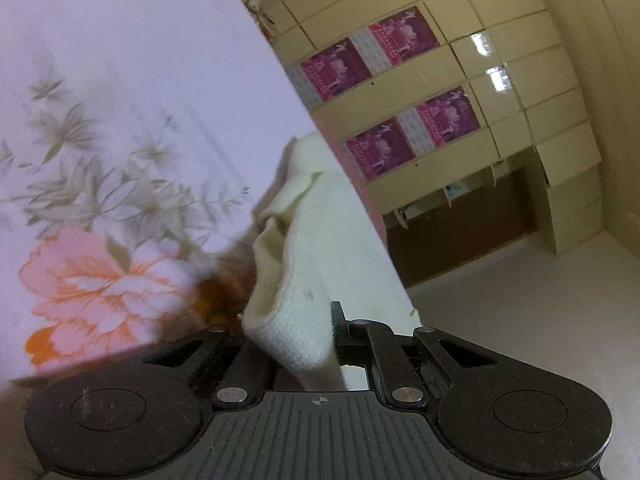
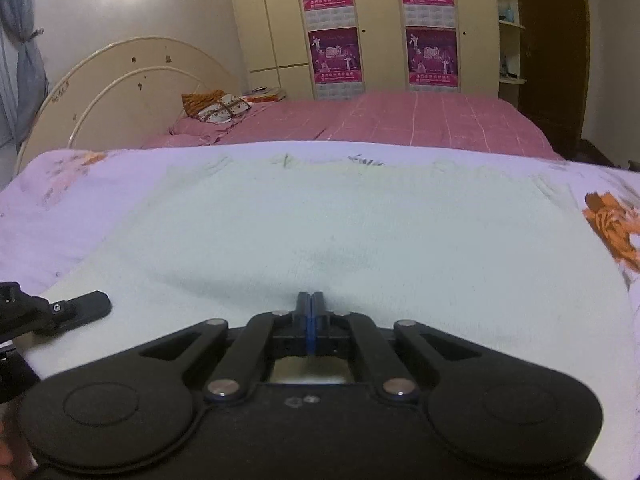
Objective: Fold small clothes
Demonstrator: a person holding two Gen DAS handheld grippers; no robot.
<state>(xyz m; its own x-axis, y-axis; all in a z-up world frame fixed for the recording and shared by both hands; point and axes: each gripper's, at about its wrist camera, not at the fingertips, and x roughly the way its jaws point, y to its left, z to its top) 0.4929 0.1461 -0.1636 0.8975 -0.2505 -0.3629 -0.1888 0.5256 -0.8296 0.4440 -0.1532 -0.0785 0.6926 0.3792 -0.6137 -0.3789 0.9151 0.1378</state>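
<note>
The cream knitted garment lies spread on the floral bedsheet of the near bed, its far edge running roughly straight across in the right wrist view. Behind it the pink checked bedspread stretches toward the headboard on the far left and the wardrobe with its magenta posters.

The left gripper has its jaws pinched narrow on a bunched edge of the garment, which rises from between them in a loose, puckered fold along the edge of the bed. In the right wrist view one of its fingers pokes in at the near left, over the garment's near left corner. The right gripper has its jaws pressed fully together at the near edge of the garment; the cloth puckers slightly just ahead of the tips, but whether any fabric is caught between them I cannot tell.

As a judgement, the fold is at its start: the garment is laid out mostly flat, one near edge is gripped, and no folded layer shows yet on the broad middle. Left to do appears to be carrying the near edge over toward the far edge, smoothing, and any further folds.
</note>
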